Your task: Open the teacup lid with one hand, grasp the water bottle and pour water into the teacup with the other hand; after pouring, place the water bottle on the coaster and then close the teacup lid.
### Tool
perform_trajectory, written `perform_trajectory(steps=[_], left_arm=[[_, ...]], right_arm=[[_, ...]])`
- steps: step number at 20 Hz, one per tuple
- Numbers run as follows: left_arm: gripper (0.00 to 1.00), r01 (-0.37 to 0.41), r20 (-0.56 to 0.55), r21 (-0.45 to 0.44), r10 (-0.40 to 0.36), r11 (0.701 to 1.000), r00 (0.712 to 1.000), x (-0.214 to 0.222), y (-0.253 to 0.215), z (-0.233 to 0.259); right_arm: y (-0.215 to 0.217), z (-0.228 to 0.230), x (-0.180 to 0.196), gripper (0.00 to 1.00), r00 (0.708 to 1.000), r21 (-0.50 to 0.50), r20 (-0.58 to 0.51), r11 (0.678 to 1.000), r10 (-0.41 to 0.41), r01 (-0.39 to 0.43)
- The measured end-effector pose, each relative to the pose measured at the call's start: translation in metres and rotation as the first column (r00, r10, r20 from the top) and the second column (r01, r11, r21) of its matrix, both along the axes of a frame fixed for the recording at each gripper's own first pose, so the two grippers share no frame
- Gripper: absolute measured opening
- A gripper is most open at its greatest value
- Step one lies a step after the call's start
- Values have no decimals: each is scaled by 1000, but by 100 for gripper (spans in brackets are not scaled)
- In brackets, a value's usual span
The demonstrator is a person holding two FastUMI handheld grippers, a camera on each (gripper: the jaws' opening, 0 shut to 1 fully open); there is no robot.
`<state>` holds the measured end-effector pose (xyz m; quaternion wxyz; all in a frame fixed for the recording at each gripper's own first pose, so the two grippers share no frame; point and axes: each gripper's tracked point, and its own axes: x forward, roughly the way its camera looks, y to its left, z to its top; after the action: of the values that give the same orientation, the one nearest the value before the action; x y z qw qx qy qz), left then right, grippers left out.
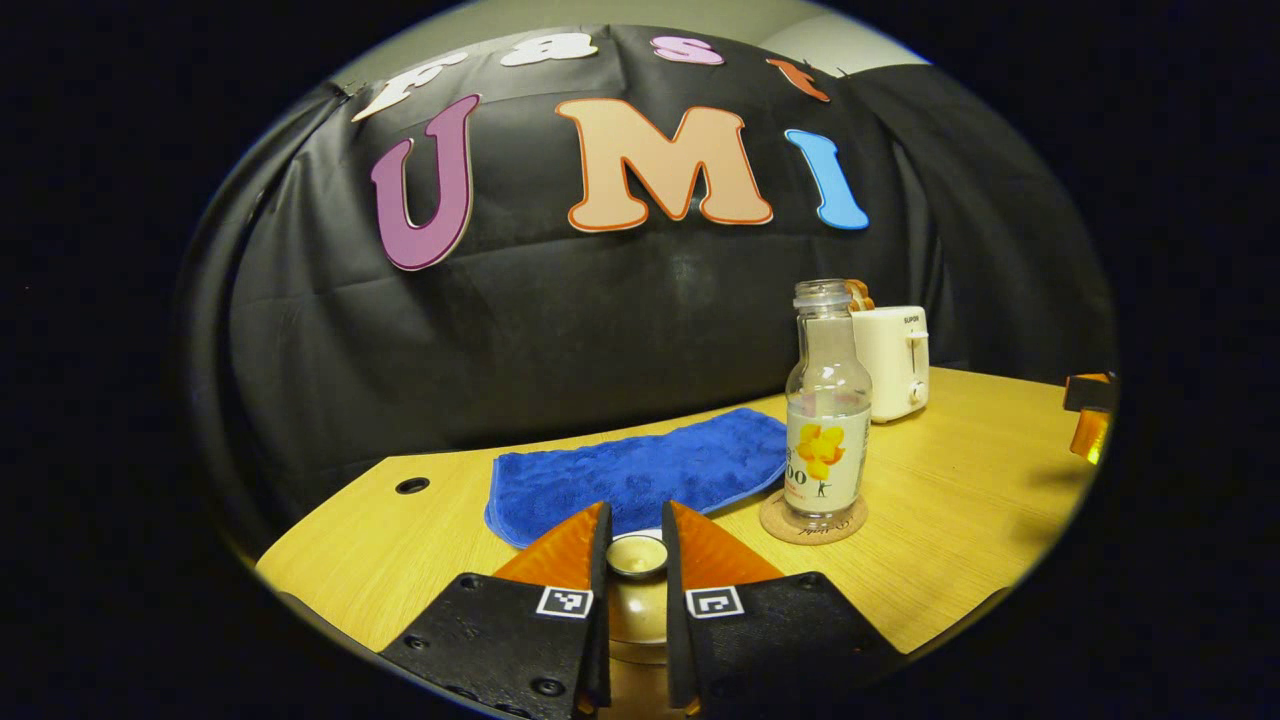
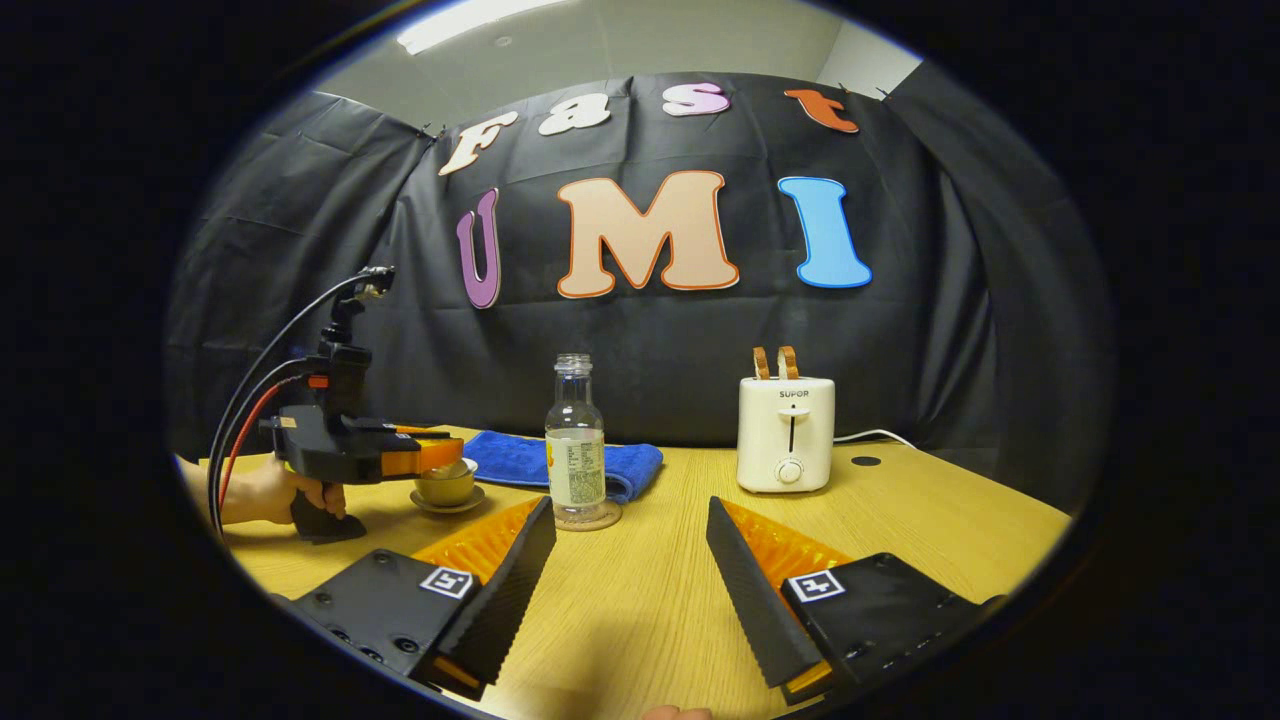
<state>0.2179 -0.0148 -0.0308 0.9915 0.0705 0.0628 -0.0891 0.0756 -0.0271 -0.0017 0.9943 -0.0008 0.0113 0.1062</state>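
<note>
Teacup lid (image 1: 637, 556) sitting between the left hand-held gripper (image 1: 636, 540) fingers, nearly pressed together on its knob, lift or reseat unclear | water bottle (image 2: 575, 441) standing on the coaster (image 2: 588, 517) on the tabletop (image 2: 650, 590), pour status uncertain | right hand-held gripper (image 2: 630, 560) hovering spread, holding nothing, near the bottle | teacup (image 2: 446, 485) resting below the left one.

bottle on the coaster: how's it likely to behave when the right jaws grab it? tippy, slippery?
The water bottle is tall and narrow and stands on a small round coaster, so a sideways nudge may tip it. It looks like clear smooth glass or plastic, so probably slick; the label band should give better grip. It has no cap and seems partly filled, so tilting could spill.
</note>
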Motion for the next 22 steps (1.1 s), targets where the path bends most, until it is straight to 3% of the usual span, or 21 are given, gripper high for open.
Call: perform_trajectory(steps=[3, 8, 12, 13, 17, 22], left_arm=[[19, -2, -7, 13, 3, 1000, 1000, 1, 0, 0], [19, -5, -15, 23, 6, 1000, 1000, 1, 0, -2], [26, -4, -16, 19, 4, 1000, 1000, 0, -1, -3], [30, -8, -15, 17, 8, 1000, 1000, -1, -1, -3], [100, -66, 8, 10, 66, 998, 998, -2, 12, 2], [96, -90, 77, -64, 95, 994, 993, -17, 20, 14]], right_arm=[[-1, 1, -2, 100, 1000, 0, 0, 1000, 1, -1], [-3, 1, -3, 97, 1000, 1, 0, 1000, 0, 0], [-3, 1, -3, 97, 1000, 1, 0, 1000, 0, 0], [-3, 1, -3, 97, 1000, 1, 0, 1000, 0, 0], [-3, 1, -2, 97, 1000, 0, 0, 1000, -6, 6], [-6, -1, -1, 97, 1000, 0, 1, 1000, -13, 13]])
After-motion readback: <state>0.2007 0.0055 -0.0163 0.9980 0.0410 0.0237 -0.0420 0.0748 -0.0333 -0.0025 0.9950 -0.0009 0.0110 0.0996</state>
